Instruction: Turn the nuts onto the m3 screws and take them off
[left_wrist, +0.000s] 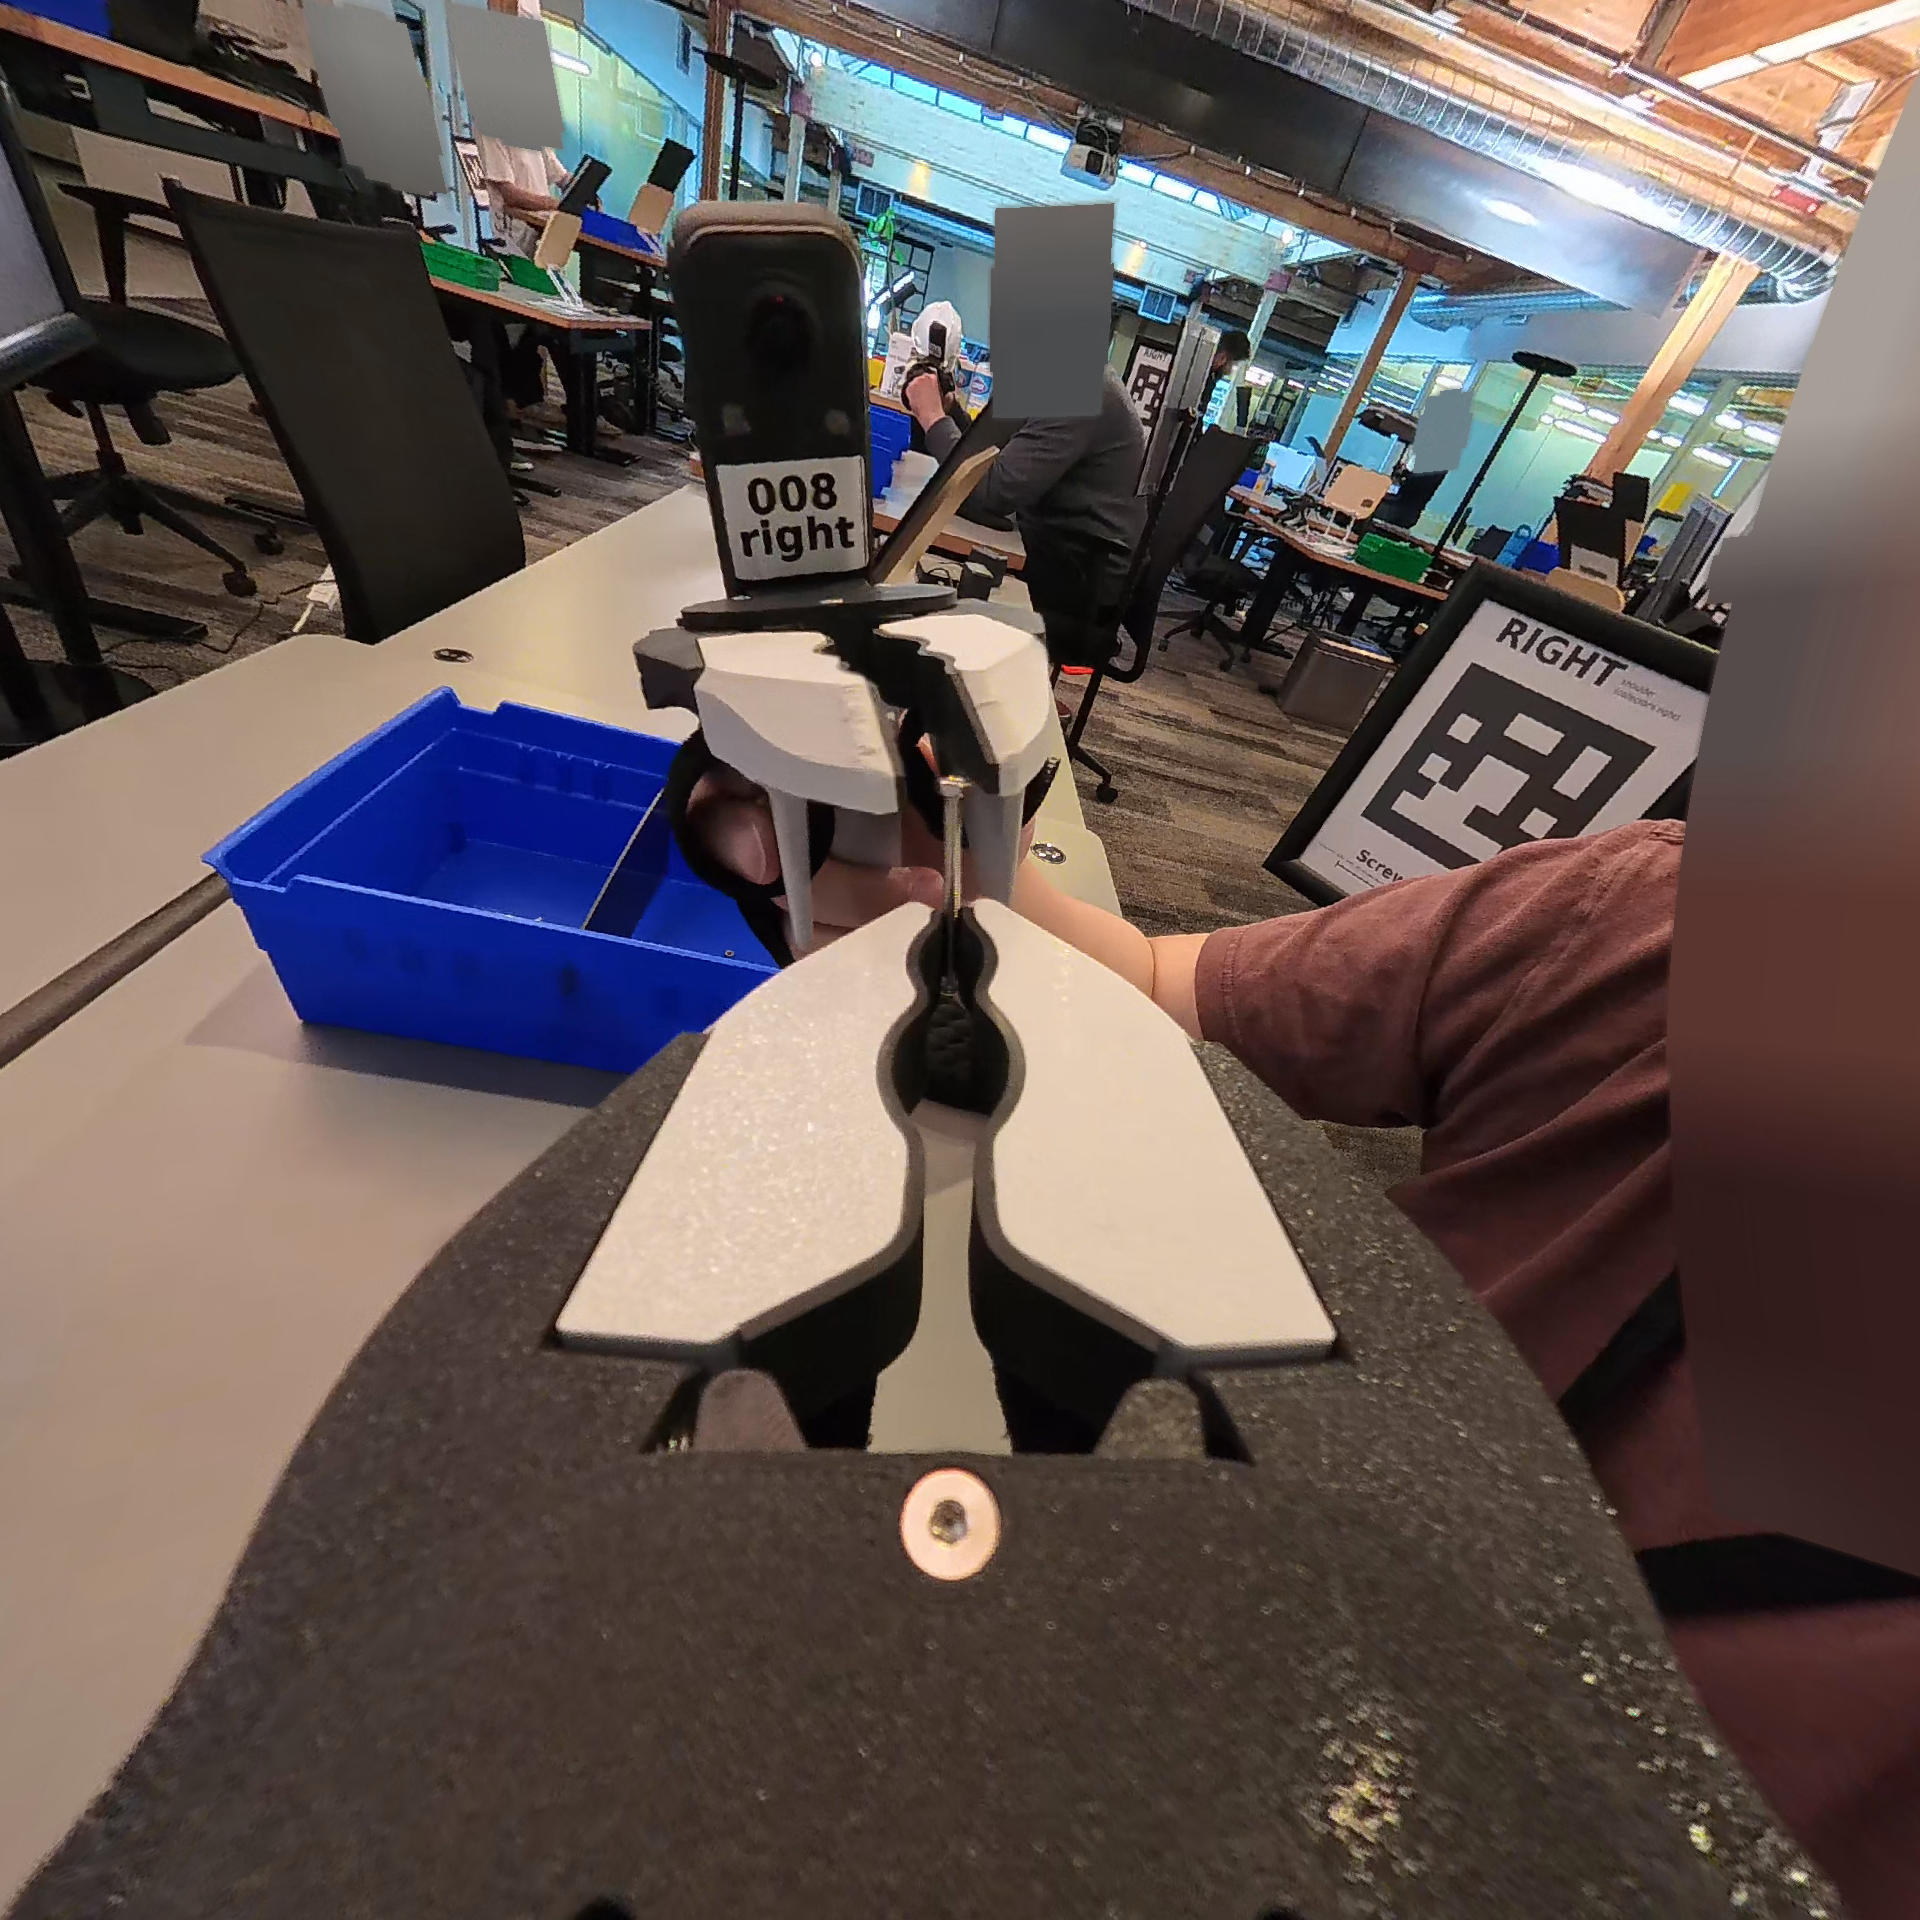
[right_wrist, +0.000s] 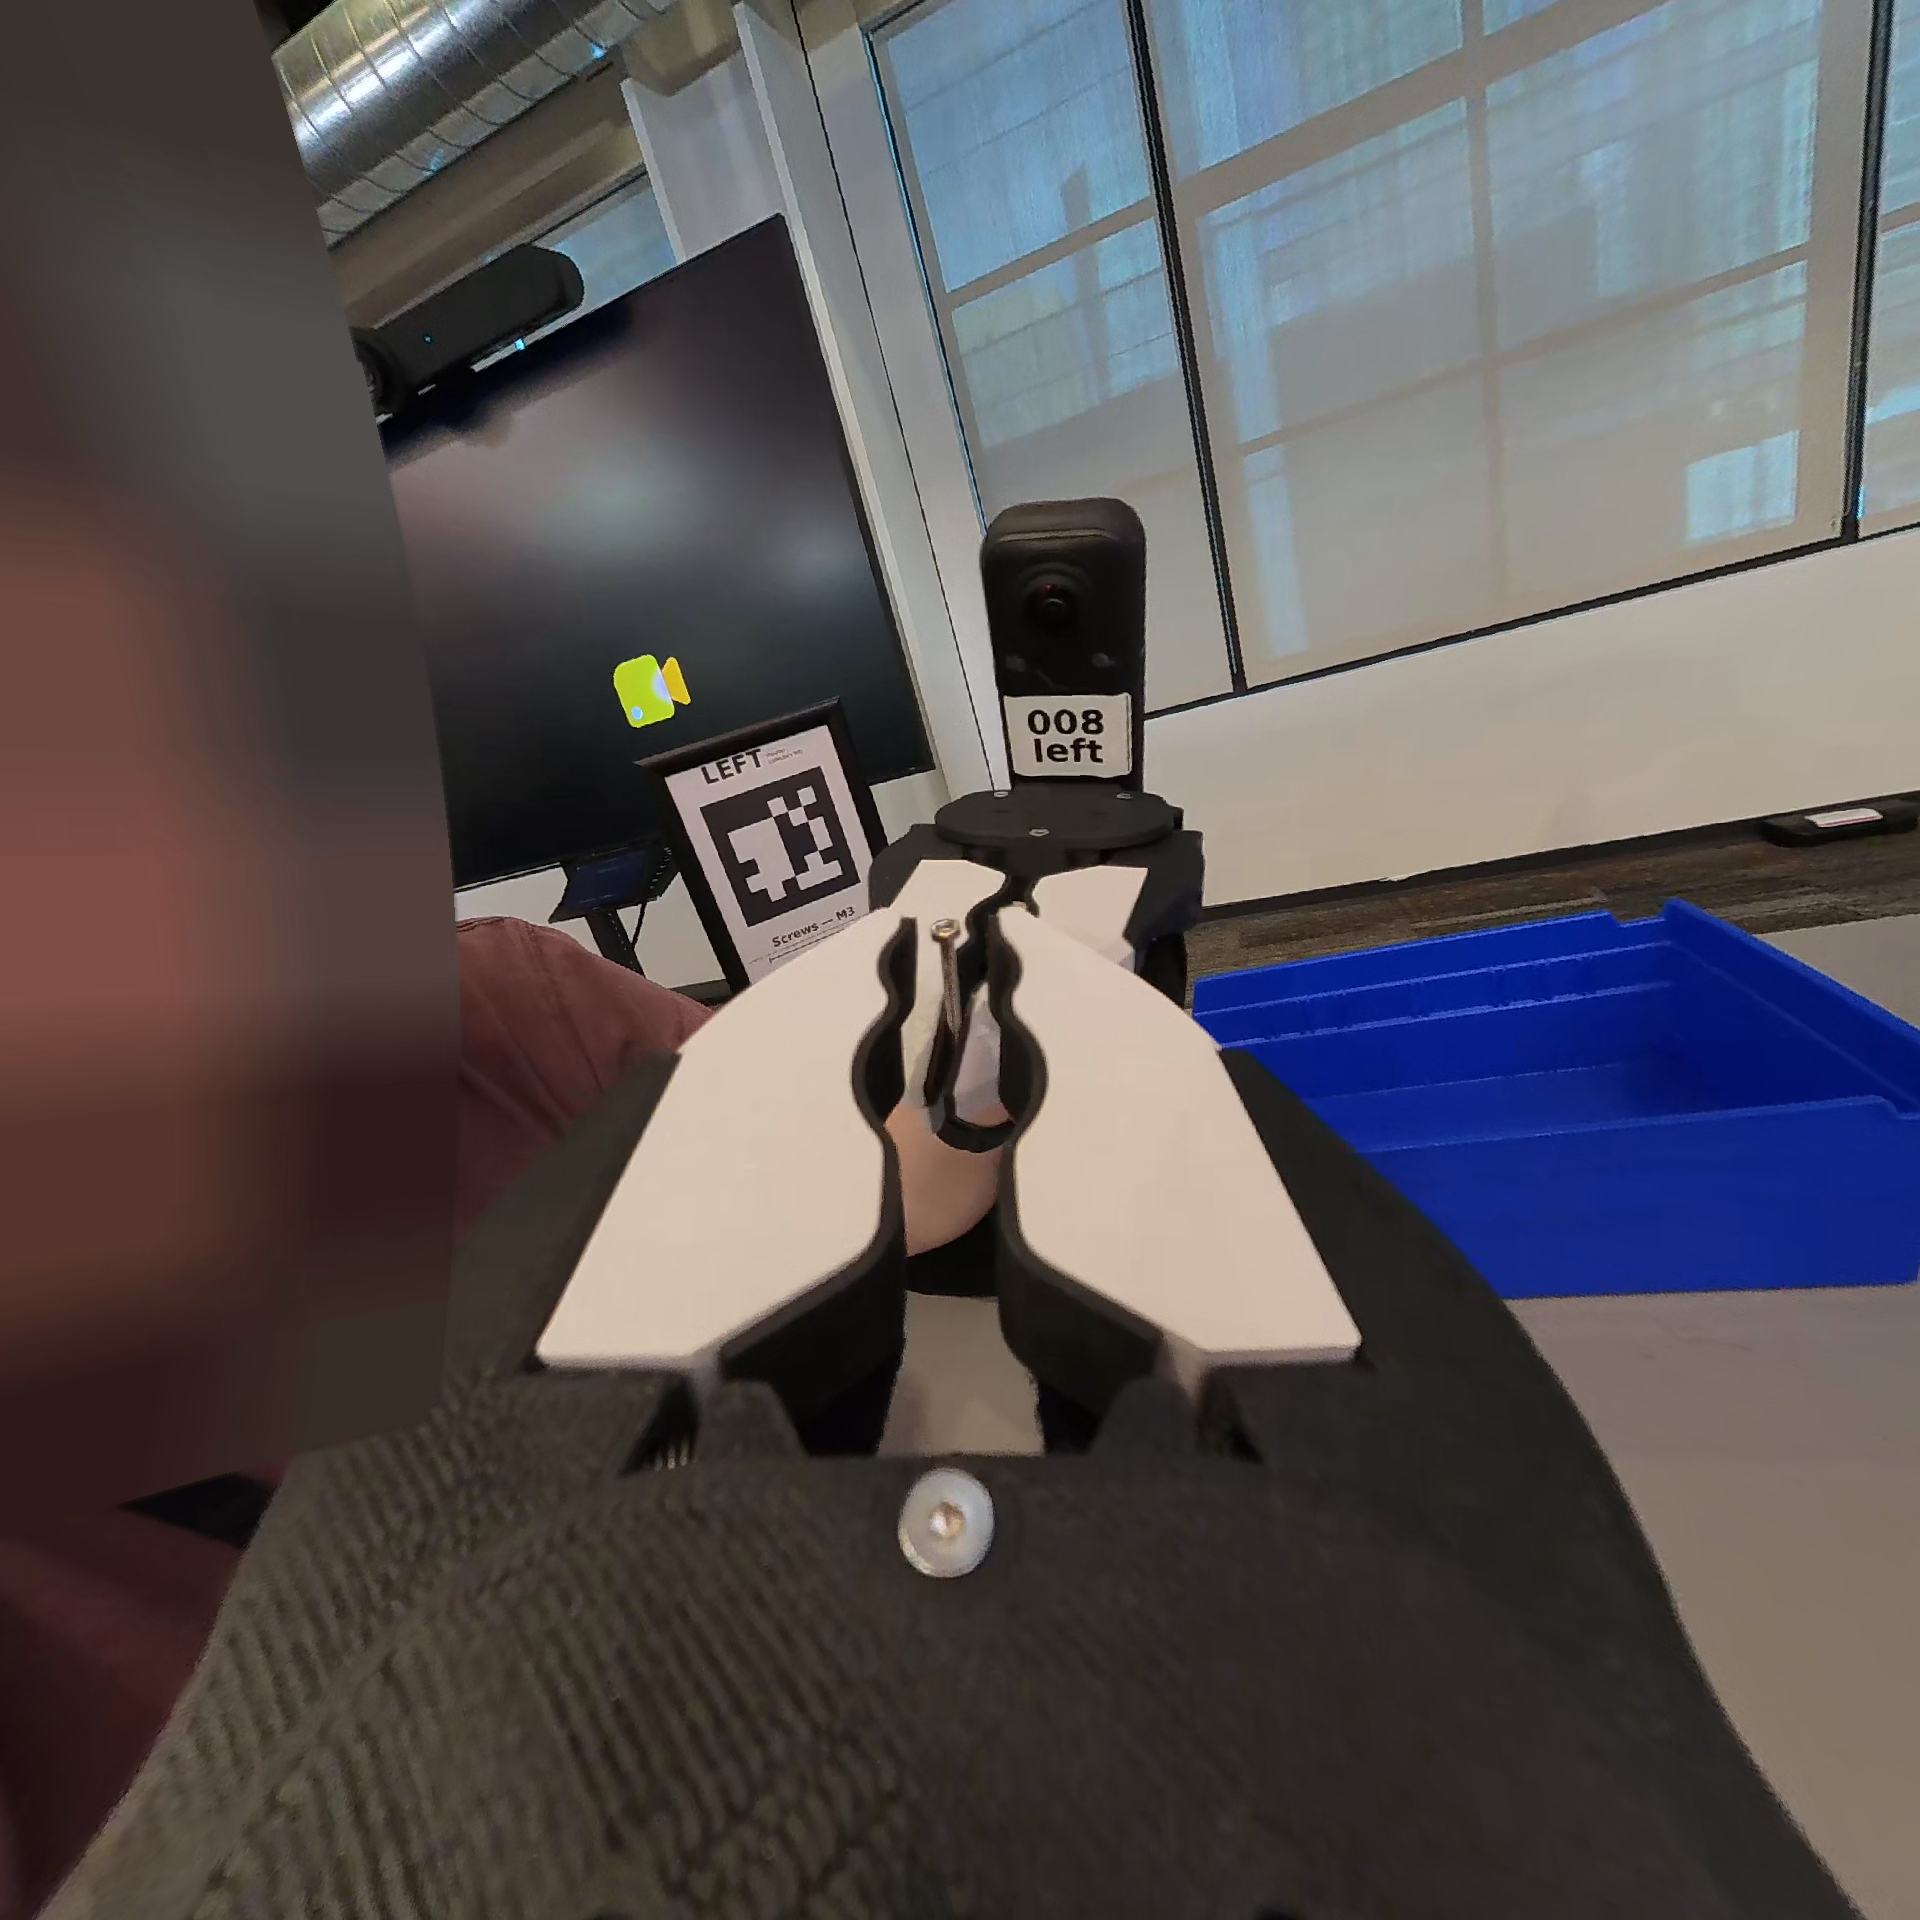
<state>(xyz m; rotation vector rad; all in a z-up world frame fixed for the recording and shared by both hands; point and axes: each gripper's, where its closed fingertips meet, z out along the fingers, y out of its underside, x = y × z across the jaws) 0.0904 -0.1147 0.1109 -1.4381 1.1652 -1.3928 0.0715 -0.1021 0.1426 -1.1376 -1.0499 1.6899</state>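
Observation:
A long thin m3 screw (left_wrist: 951, 862) stands upright between the two grippers. My left gripper (left_wrist: 953, 914) is shut on its lower shaft. My right gripper (right_wrist: 948, 920) faces the left one, and its tips sit close around the screw's head (right_wrist: 943, 930). I cannot tell whether they pinch it. The shaft (right_wrist: 949, 987) runs down through the gap below the right fingers. The right gripper (left_wrist: 925, 774) also shows in the left wrist view, and the left gripper (right_wrist: 1023, 894) in the right wrist view. I see no nut.
A blue divided bin (left_wrist: 468, 935) stands on the grey table (left_wrist: 208, 1195) beside the grippers, and also shows in the right wrist view (right_wrist: 1558, 1195). Framed marker signs (left_wrist: 1507, 748) (right_wrist: 779, 842) stand at the table's ends. A person's maroon sleeve (left_wrist: 1455, 987) is close by. My two grippers' fingertips are within a few centimetres of each other.

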